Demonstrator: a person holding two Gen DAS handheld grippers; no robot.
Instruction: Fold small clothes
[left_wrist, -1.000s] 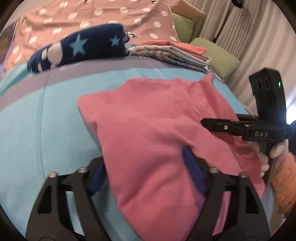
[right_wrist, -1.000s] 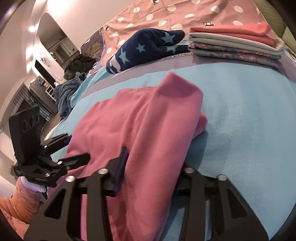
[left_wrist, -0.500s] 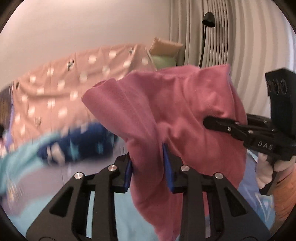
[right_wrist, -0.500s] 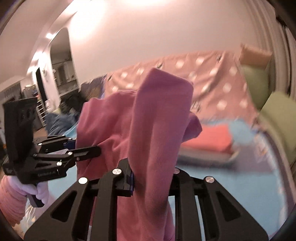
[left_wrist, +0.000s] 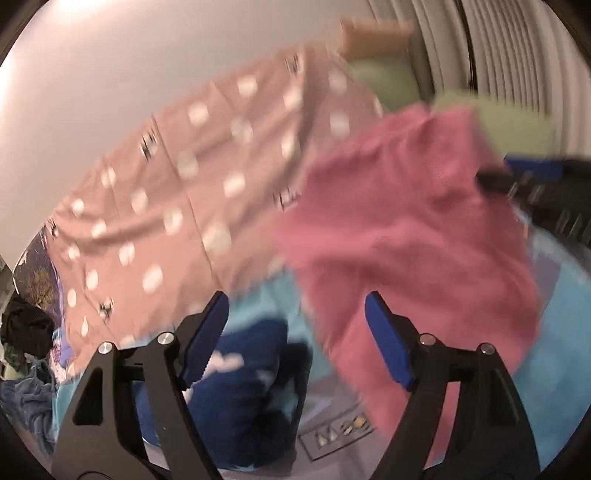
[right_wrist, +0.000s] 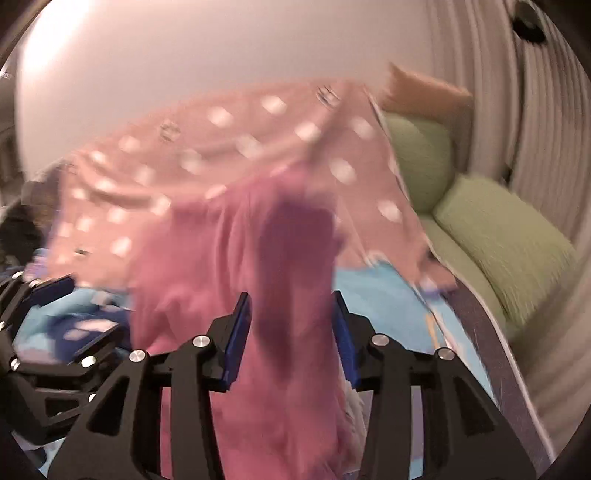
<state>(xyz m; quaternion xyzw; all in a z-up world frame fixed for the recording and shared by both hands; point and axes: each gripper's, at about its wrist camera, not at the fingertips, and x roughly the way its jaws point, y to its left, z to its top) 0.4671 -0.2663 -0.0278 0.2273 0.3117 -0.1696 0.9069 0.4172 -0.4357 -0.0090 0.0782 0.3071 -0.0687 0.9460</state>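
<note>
My left gripper (left_wrist: 295, 332) jaws just opened wide, gripping nothing. Pink garment (left_wrist: 406, 229) airborne at 2 o'clock. My right gripper (right_wrist: 291, 325) jaws just been opening, garment between them, grip unclear.

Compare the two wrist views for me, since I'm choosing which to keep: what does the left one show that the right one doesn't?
Only the left wrist view shows the navy star-print garment clearly, below its own wide-open jaws, plus a dark clothes heap at far left. Only the right wrist view shows the lower green cushion whole, and the pink garment hanging between the right gripper jaws. Both share the pink garment, polka-dot cover, turquoise bedspread and curtain, all motion-blurred.
</note>
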